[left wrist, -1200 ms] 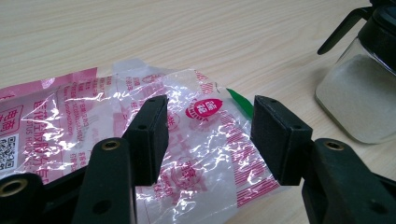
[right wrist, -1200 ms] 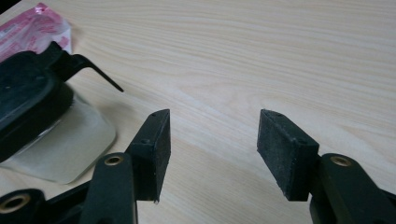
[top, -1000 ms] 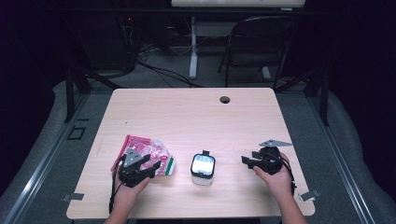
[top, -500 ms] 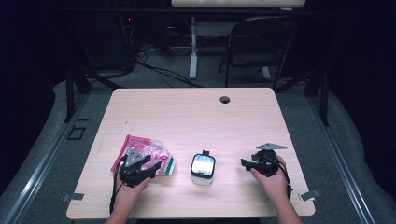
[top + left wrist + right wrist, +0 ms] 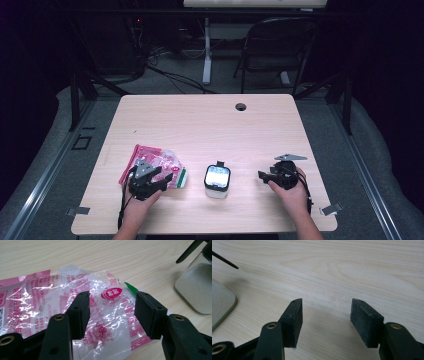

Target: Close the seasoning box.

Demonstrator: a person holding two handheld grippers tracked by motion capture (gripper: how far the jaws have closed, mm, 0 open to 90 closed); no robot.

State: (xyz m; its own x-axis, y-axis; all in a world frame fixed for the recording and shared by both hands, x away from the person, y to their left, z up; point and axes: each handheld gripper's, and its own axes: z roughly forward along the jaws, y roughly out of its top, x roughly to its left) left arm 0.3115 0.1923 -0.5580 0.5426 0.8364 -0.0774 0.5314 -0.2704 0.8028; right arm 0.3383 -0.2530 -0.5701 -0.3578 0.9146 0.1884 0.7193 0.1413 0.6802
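A crinkled clear and pink plastic bag (image 5: 152, 161) with red print lies at the front left of the wooden table (image 5: 210, 125). My left gripper (image 5: 162, 181) rests over its near edge. In the left gripper view the bag (image 5: 50, 297) spreads under my open left gripper (image 5: 112, 295), whose pads hold nothing. A small glass jar (image 5: 217, 180) of white contents stands at front centre, and its side (image 5: 195, 287) rises at the right of that view. My right gripper (image 5: 265, 175) is right of the jar, pointing at it. It stands open (image 5: 325, 302) over bare wood.
The jar's rounded edge (image 5: 220, 305) and a thin black wire clasp (image 5: 224, 262) sit at the left of the right gripper view. The table has a cable hole (image 5: 241, 106) near its back edge. A folding chair (image 5: 277, 50) stands behind the table.
My right gripper has edged slightly left toward the jar. The left gripper and the bag have not moved.
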